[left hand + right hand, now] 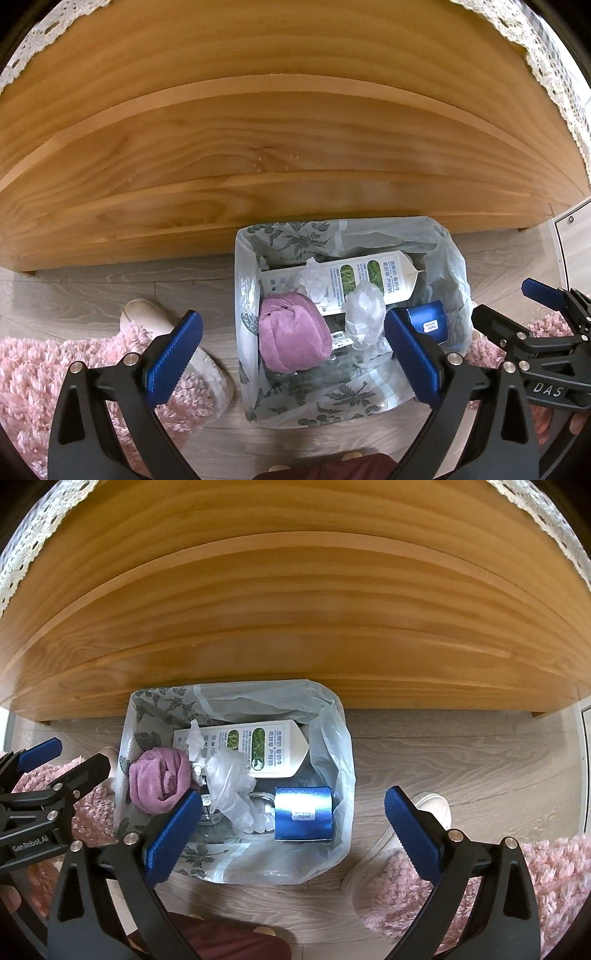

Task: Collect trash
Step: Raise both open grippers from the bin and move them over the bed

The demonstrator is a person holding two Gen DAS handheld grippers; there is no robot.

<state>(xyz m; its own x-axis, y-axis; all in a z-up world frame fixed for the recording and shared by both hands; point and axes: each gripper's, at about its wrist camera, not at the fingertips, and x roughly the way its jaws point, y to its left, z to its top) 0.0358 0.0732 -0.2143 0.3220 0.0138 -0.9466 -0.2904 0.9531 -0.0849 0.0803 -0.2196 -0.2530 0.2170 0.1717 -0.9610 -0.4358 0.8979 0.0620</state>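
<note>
Now both grippers, left (293,352) and right (293,832), fingers spread wide, empty, above lined bin (341,738).

Left claw (293,356) and right claw (293,834) point steeply downward, side by side, jaws spread wide.

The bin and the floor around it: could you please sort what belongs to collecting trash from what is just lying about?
Job:
lined bin
milk carton
blue box
clear glove
purple cloth

Lying about:
fluffy slippers
wooden cabinet
lace cloth
</note>
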